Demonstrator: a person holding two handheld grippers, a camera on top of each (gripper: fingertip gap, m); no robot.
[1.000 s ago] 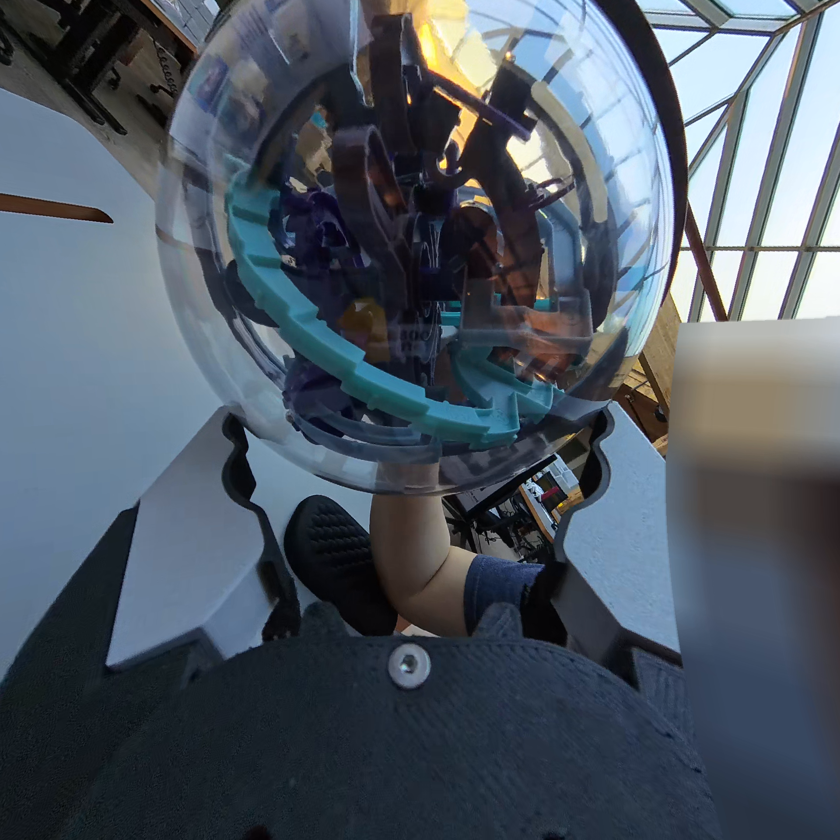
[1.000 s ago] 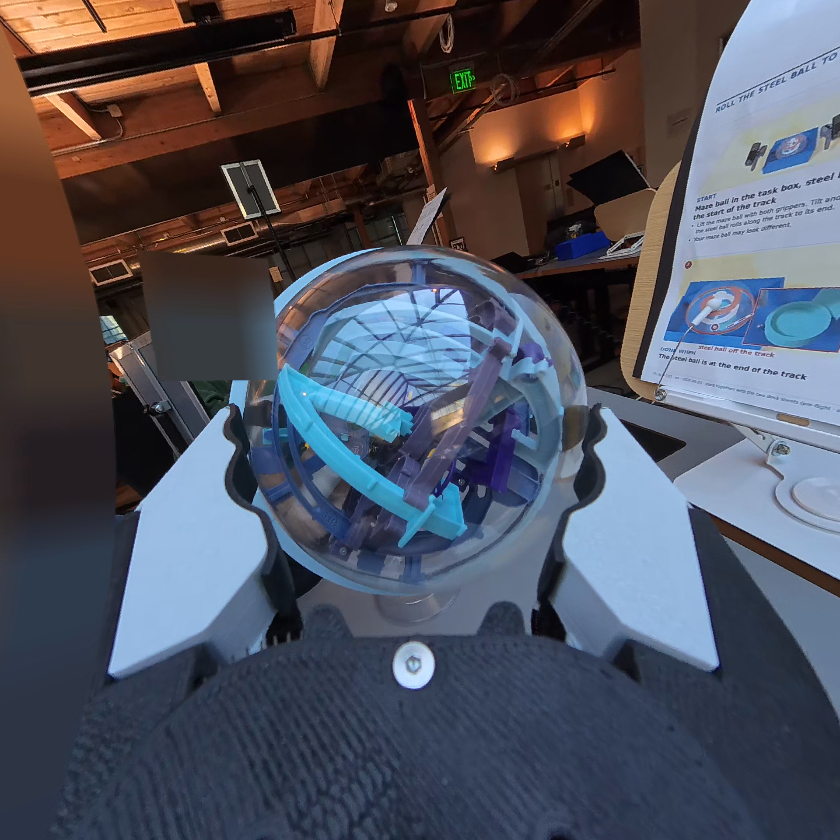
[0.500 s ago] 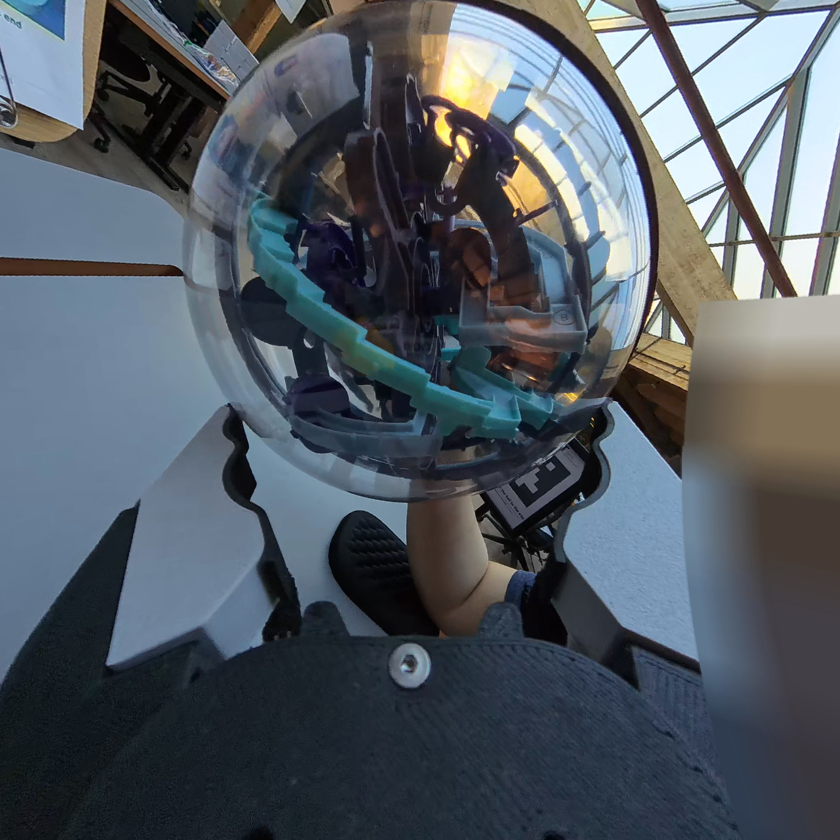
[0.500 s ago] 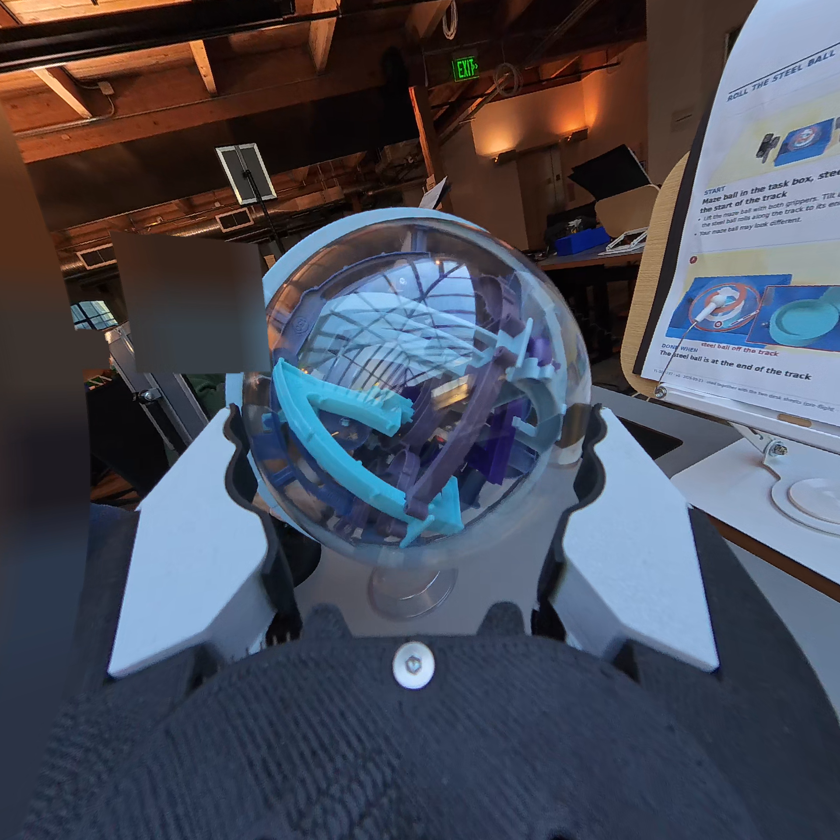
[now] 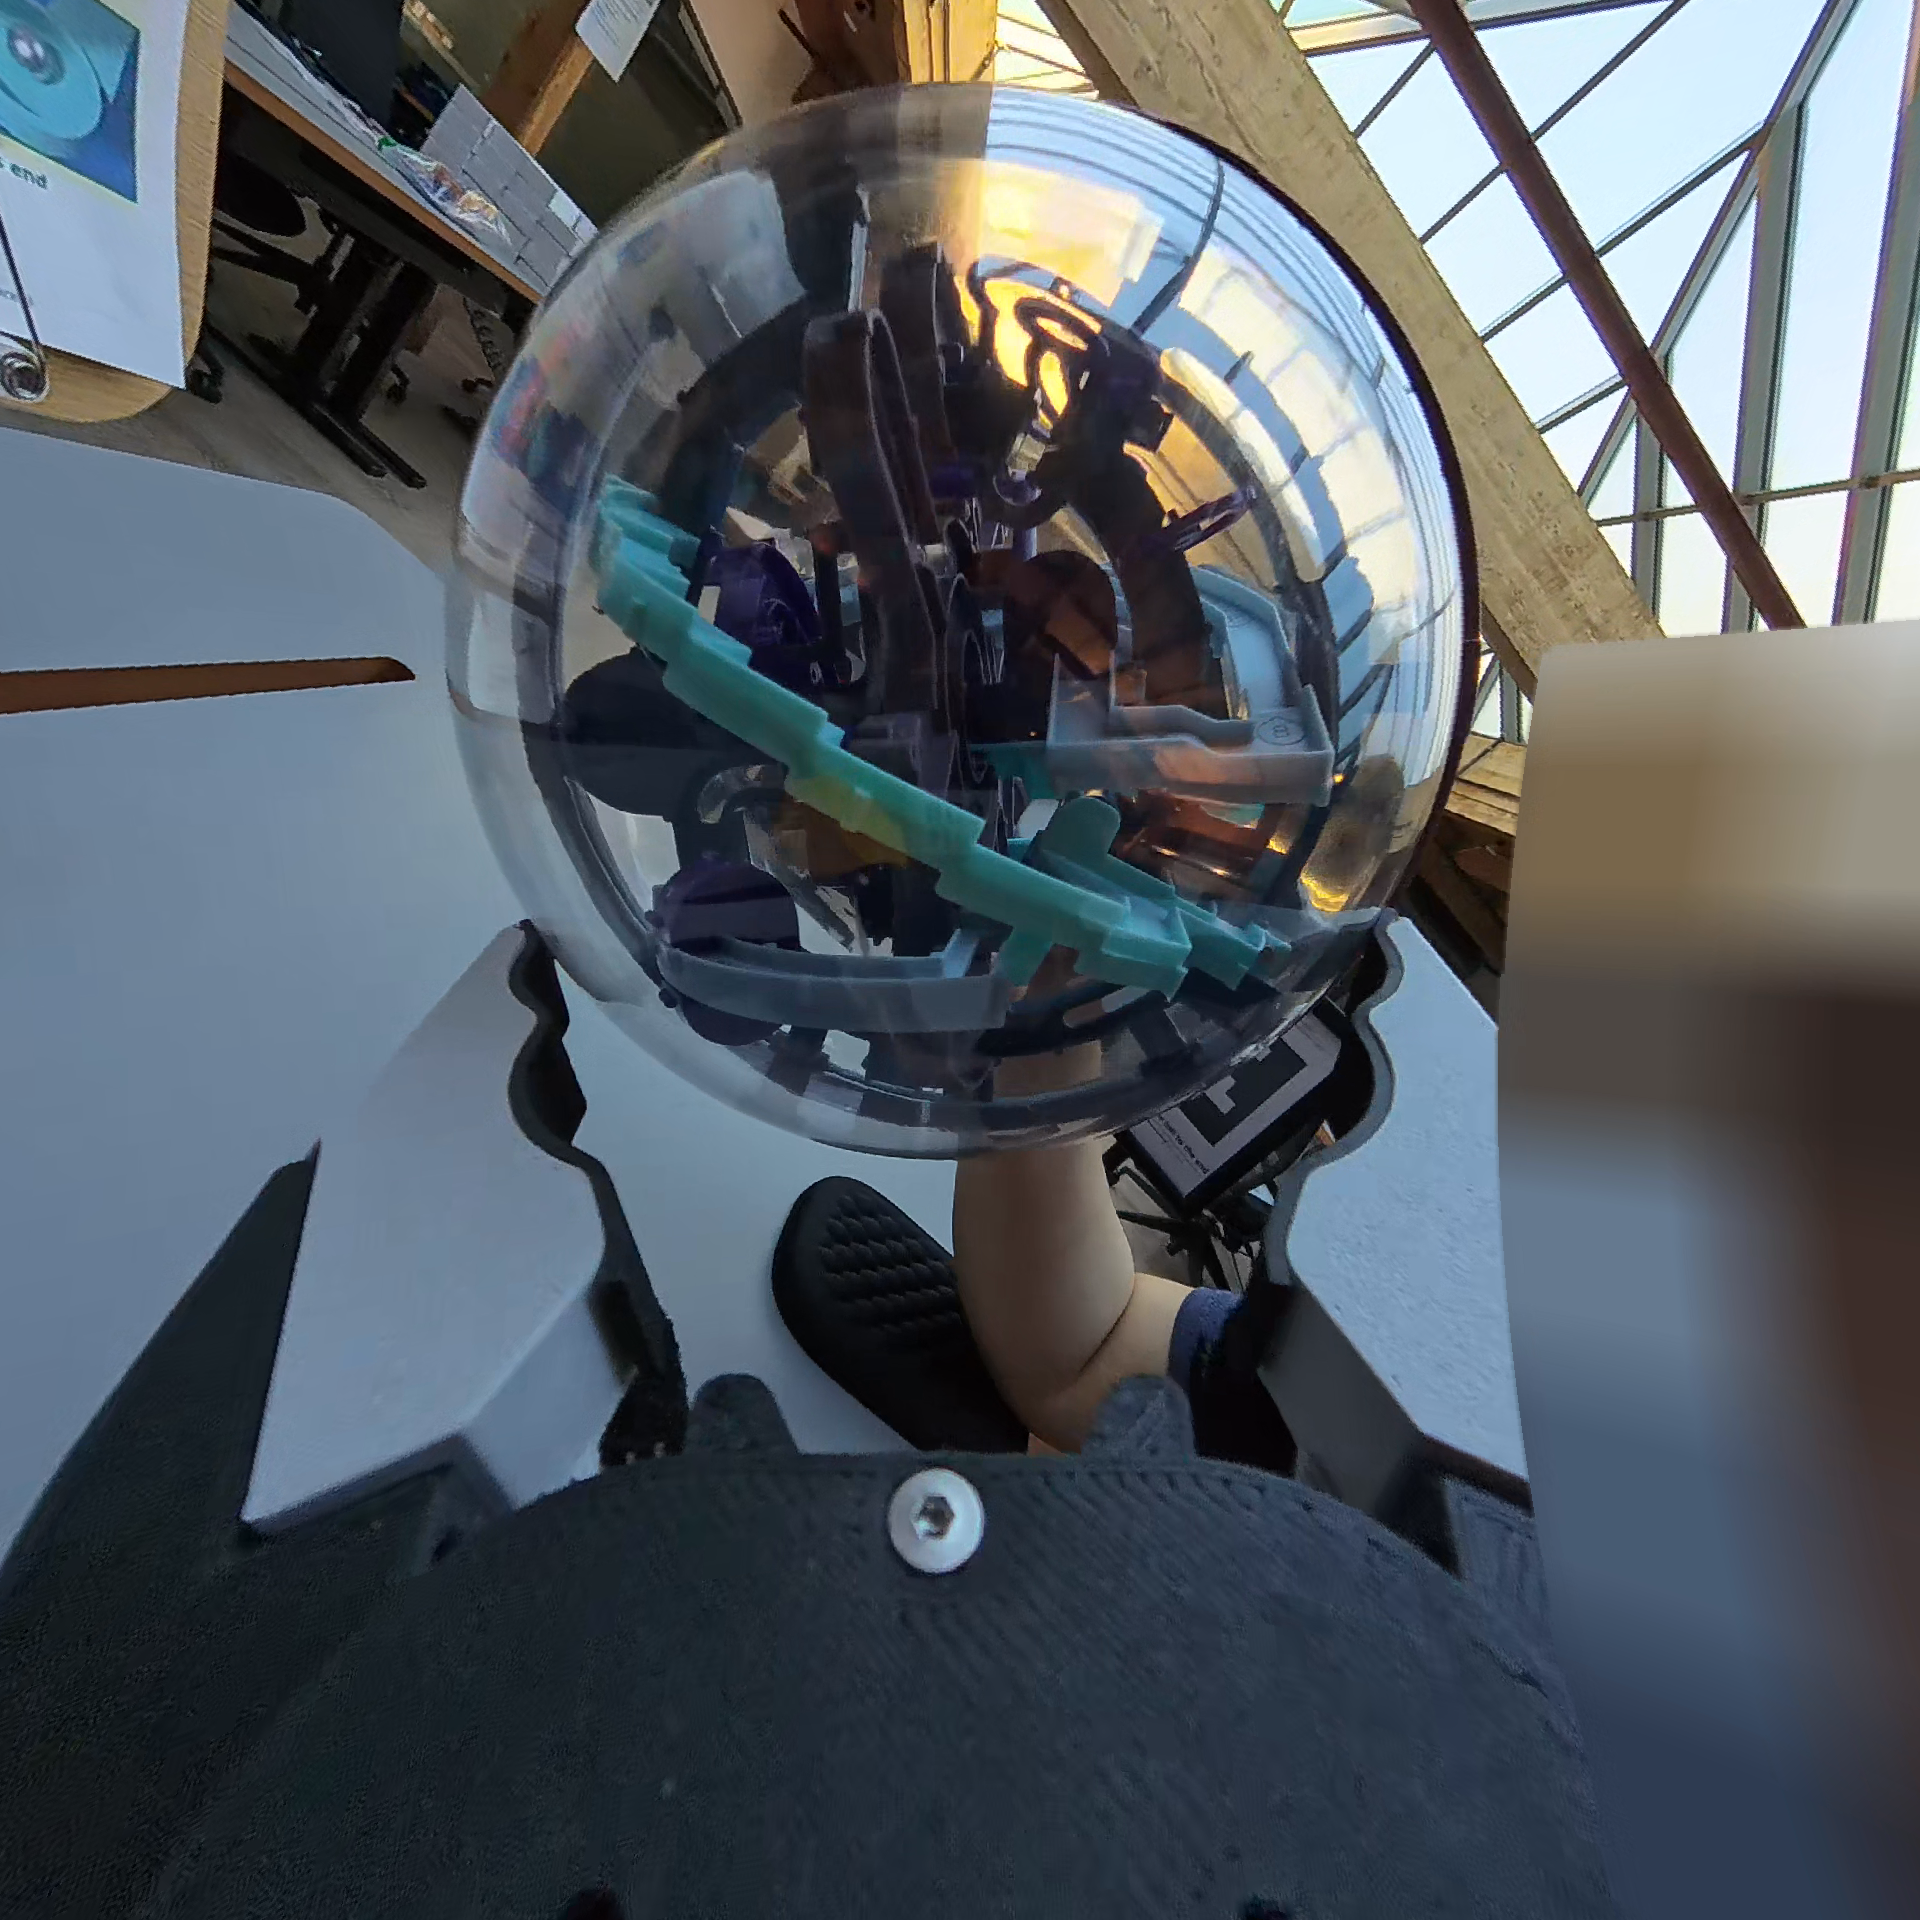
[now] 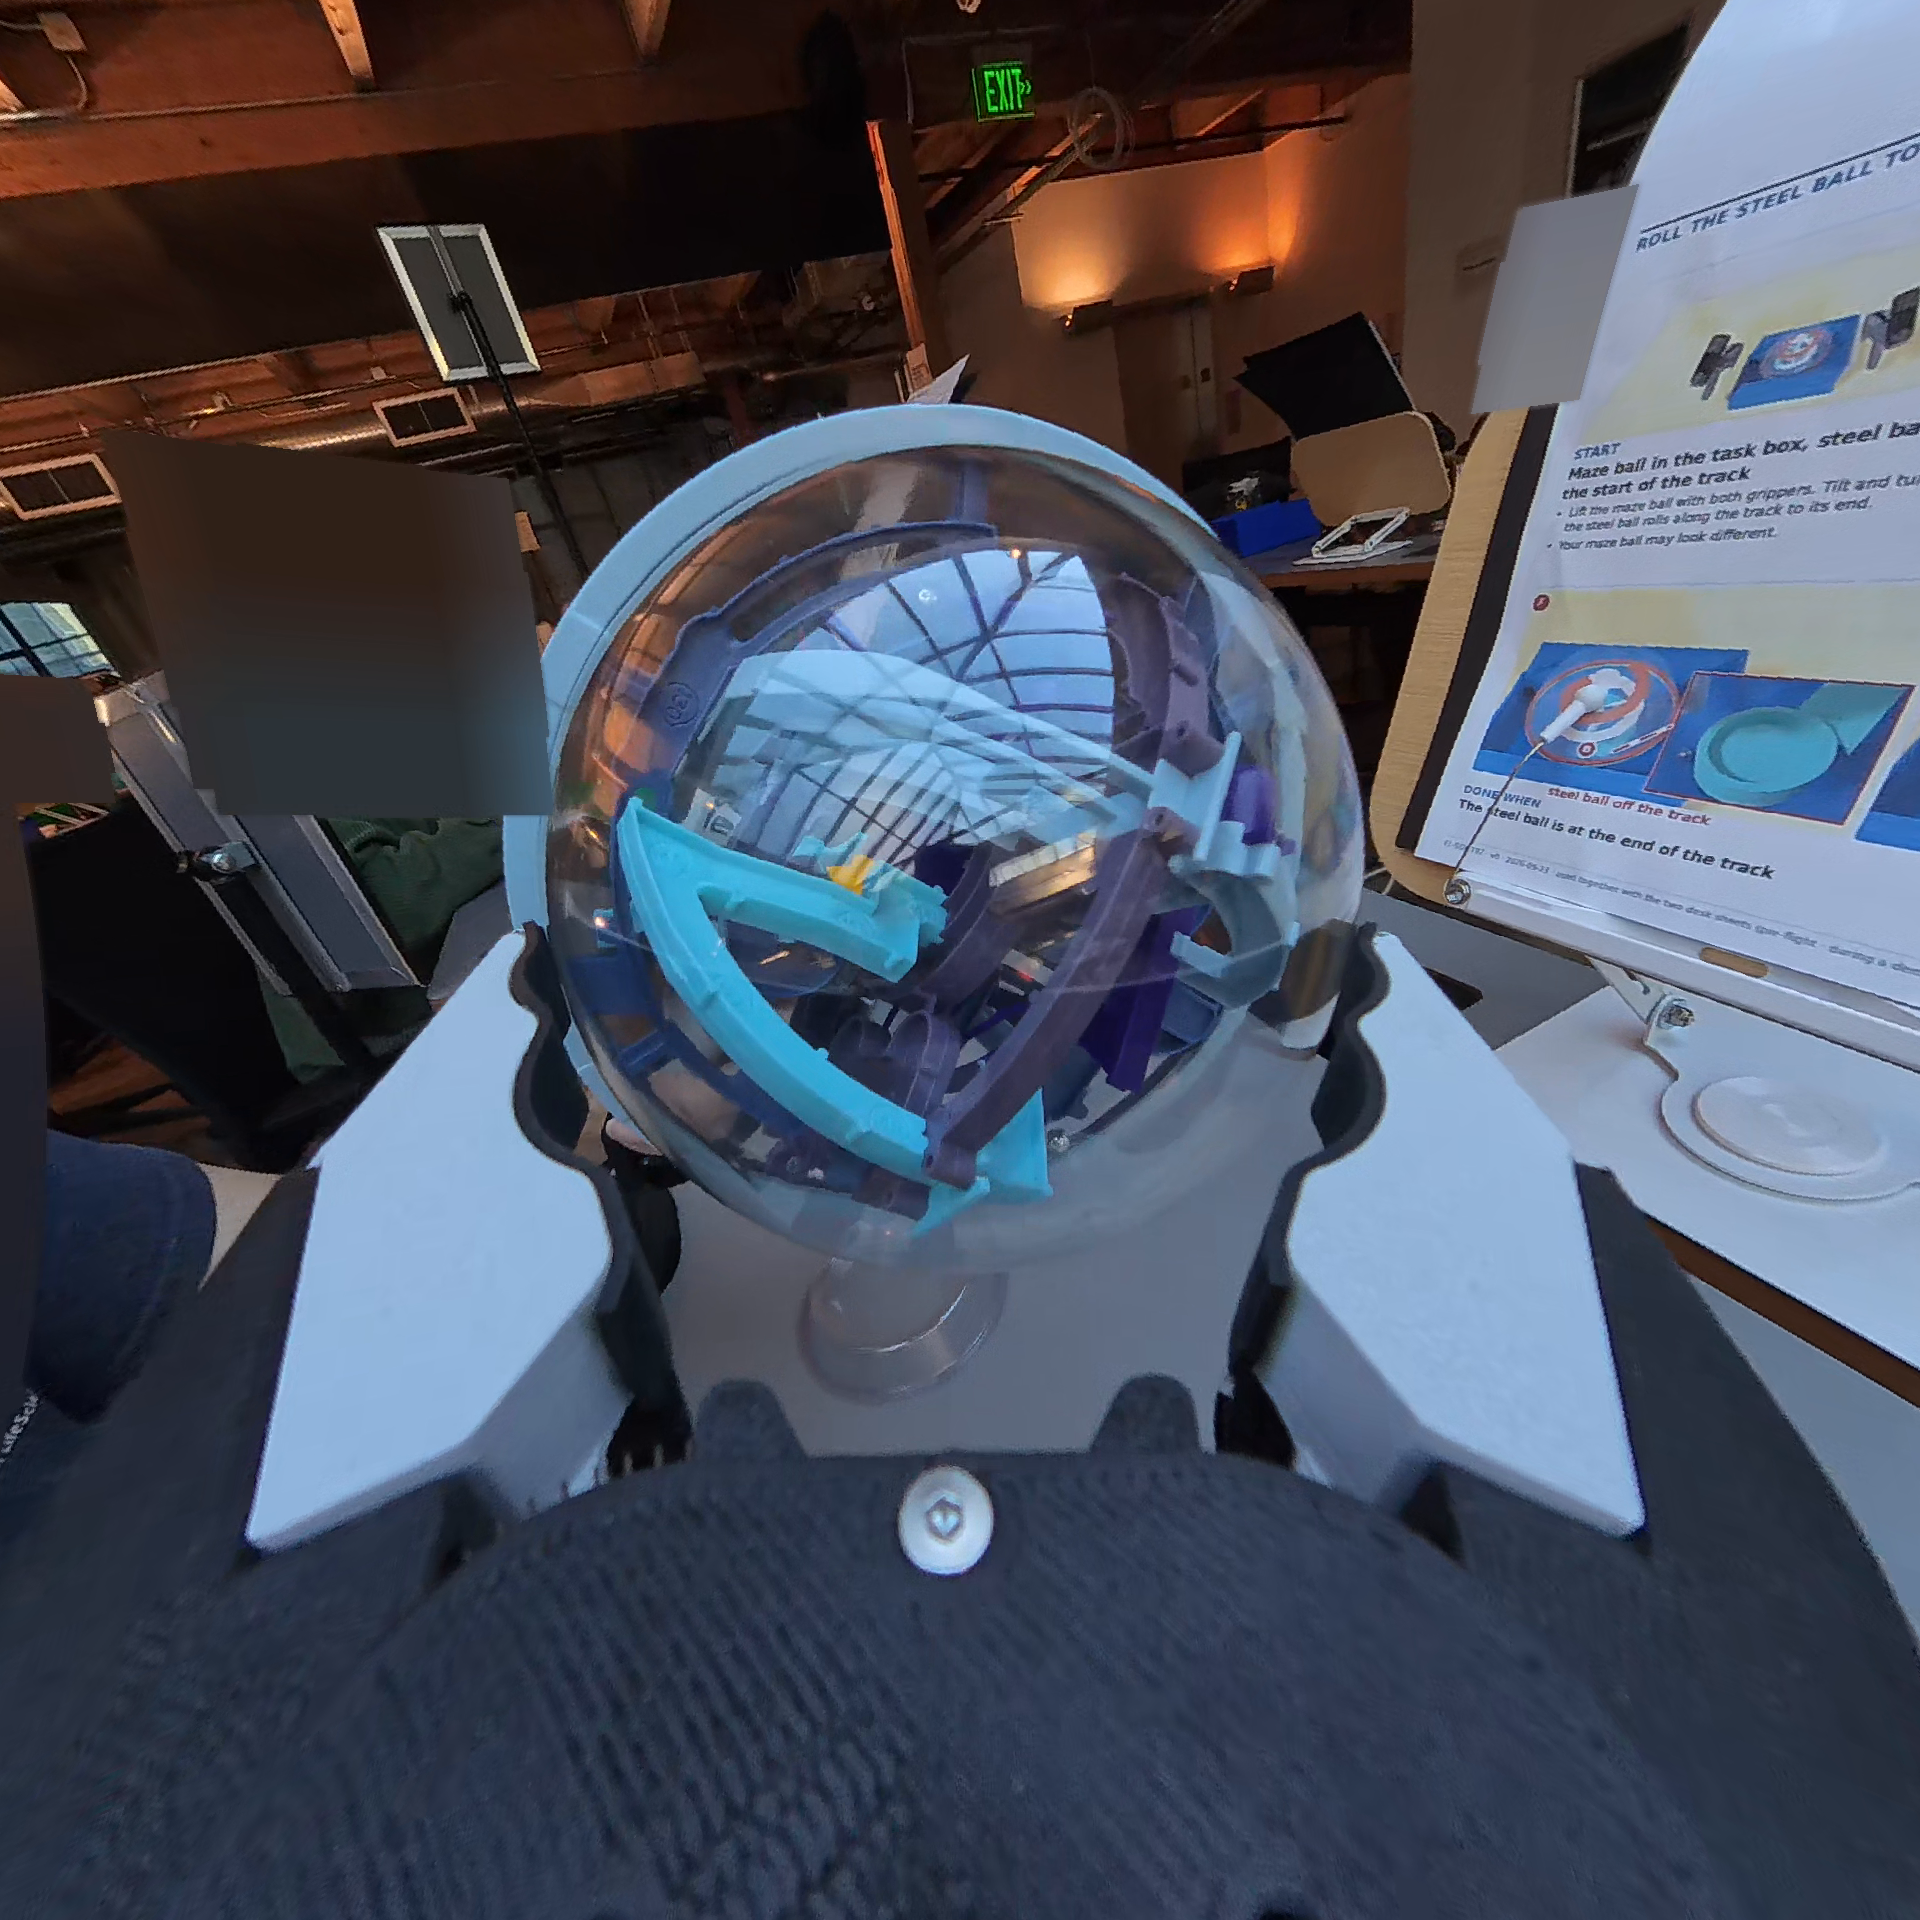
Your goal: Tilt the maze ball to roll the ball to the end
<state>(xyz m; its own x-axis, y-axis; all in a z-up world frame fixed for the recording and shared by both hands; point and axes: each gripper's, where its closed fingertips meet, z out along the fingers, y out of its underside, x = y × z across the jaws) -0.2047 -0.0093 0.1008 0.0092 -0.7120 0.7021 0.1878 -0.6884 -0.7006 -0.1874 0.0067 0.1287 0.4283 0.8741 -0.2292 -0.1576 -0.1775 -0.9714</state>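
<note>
**Inspector:** Timber beams and skylight glazing overhead; white counter (image 5: 187, 935) below. Maze ball (image 5: 956, 623) is held aloft between both units.

**Assistant:** Grip state?

**Inspector:** Left hand-held gripper (image 5: 956, 935) and right hand-held gripper (image 6: 945, 956) each spread wide, cradling the sphere.

**Assistant:** Handling?

**Inspector:** Likely light, rigid, slippery; hold opposite flanks. Clear shell, teal track (image 5: 894, 800), purple ramps. Steel ball not discernible.
</note>
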